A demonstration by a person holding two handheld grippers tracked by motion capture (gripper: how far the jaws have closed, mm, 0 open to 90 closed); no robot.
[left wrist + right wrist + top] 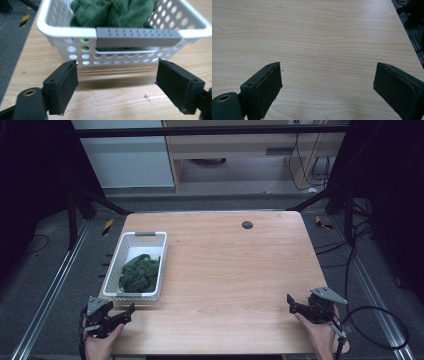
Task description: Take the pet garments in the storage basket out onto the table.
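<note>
Basket [162, 251] at 10 o'clock, cloth [140, 273] heaped inside; left gripper [116, 75] held released facing its handle [138, 37], right gripper [327, 82] released, idle at 4.

A white perforated basket [113, 270] is sitting at the table's [225, 270] left edge, holding crumpled green cloth [140, 274].
</note>
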